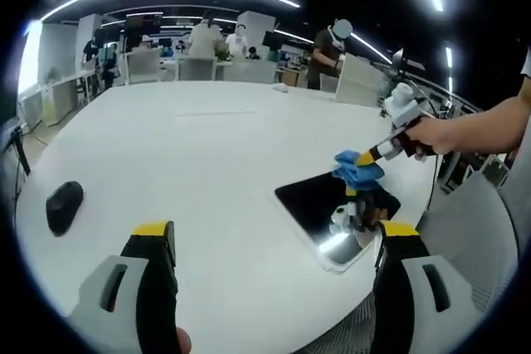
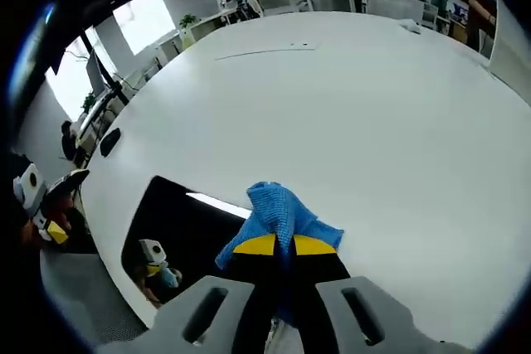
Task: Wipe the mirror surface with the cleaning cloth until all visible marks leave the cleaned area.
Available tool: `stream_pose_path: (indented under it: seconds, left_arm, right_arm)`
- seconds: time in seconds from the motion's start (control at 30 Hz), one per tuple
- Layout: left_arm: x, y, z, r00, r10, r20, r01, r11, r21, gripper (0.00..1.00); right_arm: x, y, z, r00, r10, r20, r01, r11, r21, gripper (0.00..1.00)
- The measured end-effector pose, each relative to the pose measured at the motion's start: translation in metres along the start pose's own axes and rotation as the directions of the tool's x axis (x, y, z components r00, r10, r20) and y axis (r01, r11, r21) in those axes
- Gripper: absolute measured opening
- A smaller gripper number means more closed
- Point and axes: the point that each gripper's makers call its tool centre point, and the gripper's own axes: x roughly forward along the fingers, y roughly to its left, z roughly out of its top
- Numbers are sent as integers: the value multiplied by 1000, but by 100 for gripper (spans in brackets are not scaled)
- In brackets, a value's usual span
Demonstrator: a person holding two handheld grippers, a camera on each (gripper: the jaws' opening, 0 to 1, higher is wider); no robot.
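Mirror [image 1: 328, 205] flat on white worktop [image 1: 207, 147], dark rectangle near worktop edge, close to a corner; in right gripper view mirror [image 2: 178, 225] at lower left, reflecting ceiling light strip and gripper. Blue cleaning cloth [image 1: 358, 167] bunched over far edge of mirror, pinched by right gripper [image 1: 366, 157]; in right gripper view cloth [image 2: 278, 217] sticks out past yellow-tipped jaws, sits at mirror's right edge, partly over bare worktop. Right gripper [image 2: 282, 244] jaws closed tight on cloth. Hand [image 1: 427, 134] on right gripper's handle, forearm coming in from right of left gripper view. Left gripper [image 1: 278, 242] jaws wide apart, nothing between, hovering above near worktop, well apart from mirror's centre; right-side jaw just beside mirror's near corner. Black mouse [image 1: 64, 205] on worktop at left, well apart from mirror. Office background: chairs [image 1: 195, 68], desks, several people [image 1: 325, 54] standing far behind. Windows [image 2: 145, 22] bright at left of right gripper view.
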Motion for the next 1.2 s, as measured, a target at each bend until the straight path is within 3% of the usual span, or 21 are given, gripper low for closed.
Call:
stream_pose_path:
  seconds: [0.3, 0.57, 0.7, 0.77, 0.83, 0.9, 1.2]
  left_arm:
    - [0, 0, -3, 1000, 0, -1, 0, 1000, -6, 99]
    - [-3, 0, 3, 1000, 14, 10, -14, 1000, 7, 99]
    - [-5, -3, 3, 1000, 16, 7, -17, 1000, 12, 99]
    - [-6, -5, 3, 1000, 17, 7, -17, 1000, 13, 99]
    - [-7, -7, 4, 1000, 18, 6, -19, 1000, 15, 99]
    - [-8, -5, 4, 1000, 21, 5, -21, 1000, 15, 99]
    - [-10, 4, 10, 999, 42, 22, -42, 999, 8, 99]
  right_arm:
    - [-42, -59, -13, 998, -57, 8, 57, 998, 17, 0]
    - [-35, -88, -41, 997, -78, 1, 78, 995, 68, 2]
    - [-31, -92, -50, 997, -78, -9, 78, 997, 8, 5]
    - [-33, -92, -49, 997, -82, -7, 81, 990, -112, 4]
    - [-32, -93, -50, 996, -83, -28, 73, 962, -262, 2]
    - [-32, -92, -49, 993, -108, -44, 99, 982, -164, 1]
    - [-29, -85, -47, 995, -98, -3, 96, 983, -159, 12]
